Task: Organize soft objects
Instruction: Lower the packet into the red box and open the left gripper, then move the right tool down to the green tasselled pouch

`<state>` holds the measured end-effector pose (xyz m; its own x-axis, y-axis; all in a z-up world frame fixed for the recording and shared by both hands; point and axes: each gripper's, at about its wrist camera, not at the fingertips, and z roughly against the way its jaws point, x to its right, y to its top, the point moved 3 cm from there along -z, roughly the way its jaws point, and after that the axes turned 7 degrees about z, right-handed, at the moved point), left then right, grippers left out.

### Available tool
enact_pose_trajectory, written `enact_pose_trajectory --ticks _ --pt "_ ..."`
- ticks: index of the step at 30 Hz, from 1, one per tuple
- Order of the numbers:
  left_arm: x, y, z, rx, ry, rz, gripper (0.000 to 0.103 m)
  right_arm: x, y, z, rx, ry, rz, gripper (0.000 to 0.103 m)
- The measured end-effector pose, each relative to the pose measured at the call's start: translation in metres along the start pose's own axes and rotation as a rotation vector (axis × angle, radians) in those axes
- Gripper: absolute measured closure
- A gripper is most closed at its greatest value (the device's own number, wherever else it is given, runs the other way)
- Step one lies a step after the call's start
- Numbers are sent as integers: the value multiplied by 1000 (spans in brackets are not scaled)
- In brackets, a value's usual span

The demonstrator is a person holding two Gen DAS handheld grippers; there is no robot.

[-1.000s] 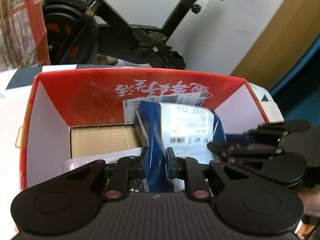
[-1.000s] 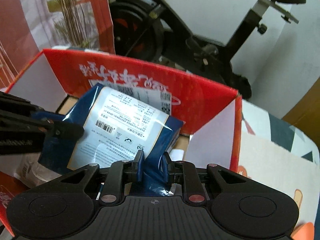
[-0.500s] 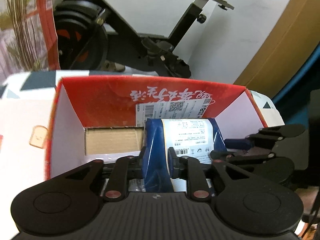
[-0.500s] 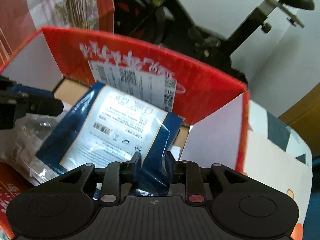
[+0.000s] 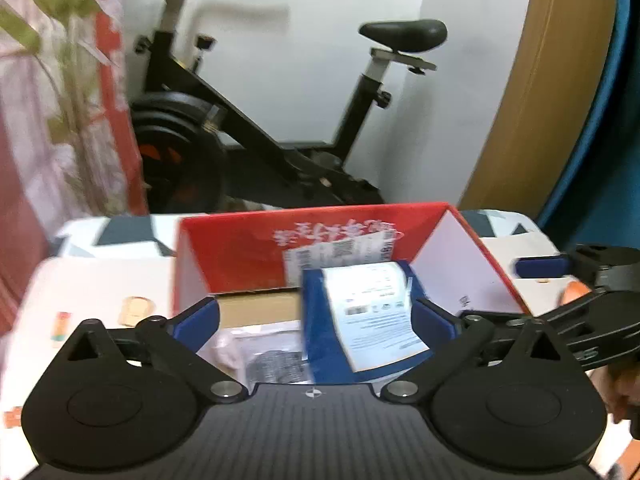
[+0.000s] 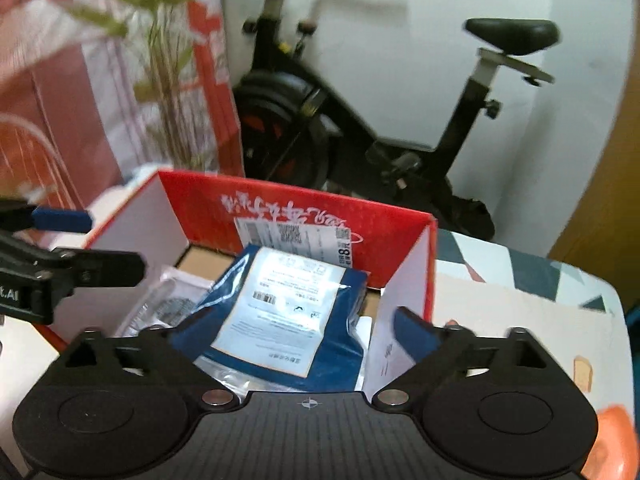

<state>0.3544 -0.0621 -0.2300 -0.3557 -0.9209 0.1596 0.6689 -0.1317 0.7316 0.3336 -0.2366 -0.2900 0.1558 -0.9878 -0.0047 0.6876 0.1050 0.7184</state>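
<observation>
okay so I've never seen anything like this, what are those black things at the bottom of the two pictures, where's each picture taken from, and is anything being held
No robot here: a person holds a hand-operated gripper in each hand, and each gripper carries a wide-angle camera looking forward along its two blue-padded fingers. The black shape at the bottom of each picture is that gripper's own body.

One picture looks out from the left gripper, the other from the right gripper. Each also catches the other gripper at its edge.

Both look down into an open red cardboard box standing on a patterned table. Inside lies a blue soft packet with a white printed label, resting on clear plastic-wrapped packs.

Nothing is held. Both grippers' jaws have just been opening and now stand wide, the packet lying loose in the box between the fingers. An exercise bike and a plant stand behind.
</observation>
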Motion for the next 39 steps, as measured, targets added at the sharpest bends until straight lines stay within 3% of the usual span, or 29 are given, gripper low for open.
enact_pose_trajectory --ticks 7,15,26,39 --pt "-6 -23 37 70 45 -2 0 1 -27 46 119 -1 -105 0" --pt "-24 -68 68 135 85 78 0 -4 -71 78 211 10 -188 0" --pt "-21 -124 80 111 51 118 0 -25 -137 79 207 16 -213 0" --pt "-16 -157 76 61 81 144 0 -45 -177 71 129 24 -160 6"
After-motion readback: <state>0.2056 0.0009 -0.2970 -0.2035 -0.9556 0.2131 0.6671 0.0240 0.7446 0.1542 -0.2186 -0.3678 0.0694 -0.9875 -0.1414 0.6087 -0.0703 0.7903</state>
